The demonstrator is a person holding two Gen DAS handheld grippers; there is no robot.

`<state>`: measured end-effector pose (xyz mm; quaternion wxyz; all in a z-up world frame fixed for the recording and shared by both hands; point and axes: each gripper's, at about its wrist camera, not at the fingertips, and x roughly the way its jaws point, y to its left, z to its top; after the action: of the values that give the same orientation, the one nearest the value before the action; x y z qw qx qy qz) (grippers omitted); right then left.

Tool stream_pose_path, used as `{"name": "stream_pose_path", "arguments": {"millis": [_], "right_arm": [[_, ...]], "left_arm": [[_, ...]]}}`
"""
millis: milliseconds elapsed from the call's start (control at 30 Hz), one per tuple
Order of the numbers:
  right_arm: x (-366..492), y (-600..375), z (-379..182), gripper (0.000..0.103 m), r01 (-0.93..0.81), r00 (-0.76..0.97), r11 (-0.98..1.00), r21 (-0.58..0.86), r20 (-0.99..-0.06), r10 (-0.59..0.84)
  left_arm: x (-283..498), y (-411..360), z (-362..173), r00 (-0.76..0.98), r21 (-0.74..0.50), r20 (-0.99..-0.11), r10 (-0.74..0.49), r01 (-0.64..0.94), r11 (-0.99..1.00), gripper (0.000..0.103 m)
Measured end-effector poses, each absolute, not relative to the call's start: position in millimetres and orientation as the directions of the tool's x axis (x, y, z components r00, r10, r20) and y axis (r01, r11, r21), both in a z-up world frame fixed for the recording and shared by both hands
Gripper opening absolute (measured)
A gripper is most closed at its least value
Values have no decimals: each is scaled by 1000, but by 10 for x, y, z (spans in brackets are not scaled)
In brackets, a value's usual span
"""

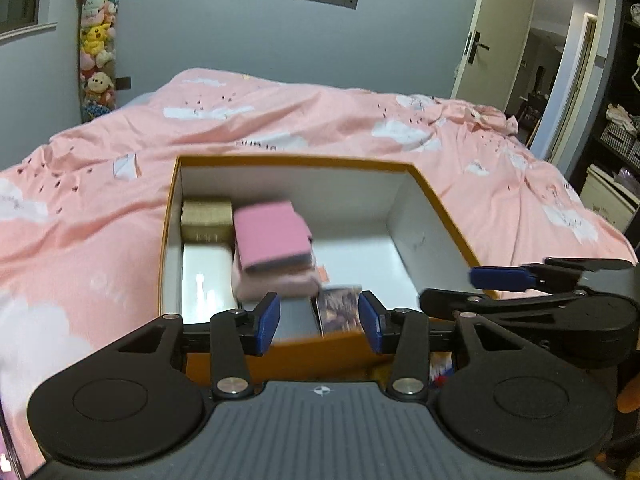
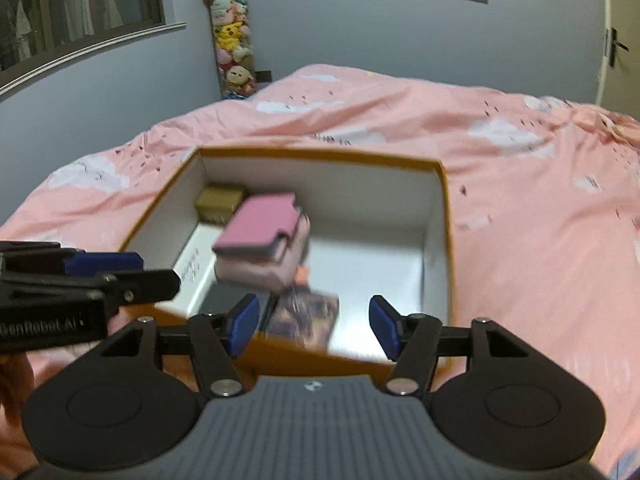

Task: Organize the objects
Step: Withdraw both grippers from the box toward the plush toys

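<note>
I am holding my left gripper released over the near wall of the orange box, nothing between its blue pads. My right gripper is likewise standing released and empty above the same near wall.

The box is sitting open on the bed, on a pink cloud-print cover. The task's things are lying inside it: a gold box in the far left corner, a white box in front of it, a pink case resting tilted on a paler pink bundle, and a dark printed packet against the near wall.

The left wrist view is showing my right gripper from the side at the right edge, plus an open doorway and dark shelving. The right wrist view is showing my left gripper from the side at the left edge, plus a window. Both views are showing a column of plush toys in the wall corner.

The right half of the box floor is lying bare. The bed cover is lying open around the box on the left, far and right sides.
</note>
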<state>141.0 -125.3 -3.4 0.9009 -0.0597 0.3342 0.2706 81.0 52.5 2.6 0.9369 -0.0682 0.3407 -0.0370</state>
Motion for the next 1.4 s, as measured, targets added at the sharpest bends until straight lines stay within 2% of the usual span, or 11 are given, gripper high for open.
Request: {"name": "stream_pose_path", "arguments": {"millis": [200, 367, 533, 667, 700, 1000, 1400], "right_arm": [[1103, -1507, -208, 75, -462, 656, 886, 42, -656, 373], [934, -1706, -338, 75, -408, 656, 912, 37, -684, 321], [845, -1826, -424, 70, -384, 645, 922, 50, -700, 307], [844, -1839, -487, 58, -387, 622, 920, 61, -720, 309], [846, -1842, -506, 56, -382, 618, 922, 59, -726, 303], [906, -2009, -569, 51, -305, 610, 948, 86, -747, 264], [944, -2000, -624, 51, -321, 583, 942, 101, -763, 281]], "left_arm": [[615, 467, -163, 720, -170, -679, -143, 34, 985, 51], [497, 416, -323, 663, -254, -710, -237, 73, 965, 52], [541, 337, -460, 599, -319, -737, -313, 100, 943, 52], [578, 309, -474, 597, -377, -725, -344, 74, 923, 66], [581, 288, -464, 599, -385, -717, -355, 84, 919, 67], [581, -195, -517, 545, -217, -776, -318, 242, 946, 75], [685, -405, -759, 515, -106, -825, -231, 260, 960, 79]]}}
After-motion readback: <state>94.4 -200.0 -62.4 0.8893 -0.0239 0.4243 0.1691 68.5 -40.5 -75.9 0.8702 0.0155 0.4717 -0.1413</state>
